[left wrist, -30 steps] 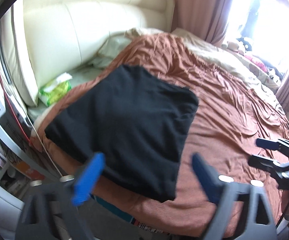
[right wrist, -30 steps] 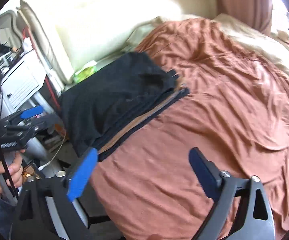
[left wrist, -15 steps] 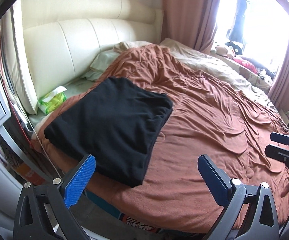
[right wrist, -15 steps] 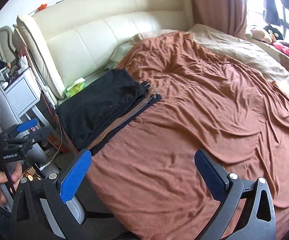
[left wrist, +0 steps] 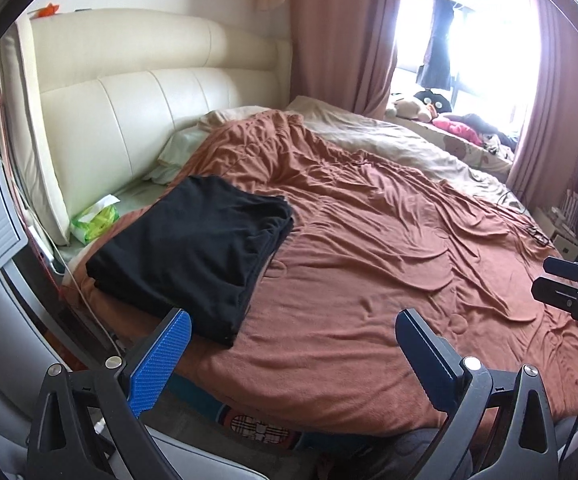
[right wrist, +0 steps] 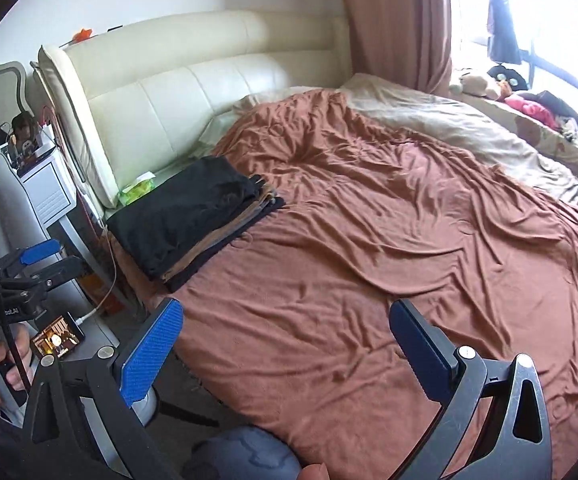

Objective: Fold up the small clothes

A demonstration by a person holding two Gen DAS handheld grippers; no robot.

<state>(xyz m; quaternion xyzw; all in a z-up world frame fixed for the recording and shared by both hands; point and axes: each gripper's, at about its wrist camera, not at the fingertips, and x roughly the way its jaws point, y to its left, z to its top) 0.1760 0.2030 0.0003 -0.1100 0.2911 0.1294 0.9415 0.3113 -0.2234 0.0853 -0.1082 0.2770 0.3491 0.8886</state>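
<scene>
A stack of folded clothes, black on top (left wrist: 193,252), lies on the brown bedspread (left wrist: 389,264) near the bed's left corner by the headboard. In the right wrist view the stack (right wrist: 193,220) shows black, tan and grey layers. My left gripper (left wrist: 293,356) is open and empty, held back from the bed's front edge, to the right of the stack. My right gripper (right wrist: 285,344) is open and empty, also off the bed's front edge. Each gripper shows at the edge of the other's view, the right (left wrist: 569,288) and the left (right wrist: 37,264).
A cream padded headboard (left wrist: 149,112) stands behind the stack. A green tissue pack (left wrist: 97,220) lies next to it. A white bedside cabinet (right wrist: 45,192) and a lit phone (right wrist: 57,338) are at the left. A beige blanket (left wrist: 389,140), toys and curtains are by the window.
Both grippers have pulled back and up from the bed. The folded stack now looks smaller and farther away. It has not moved on the bedspread.
</scene>
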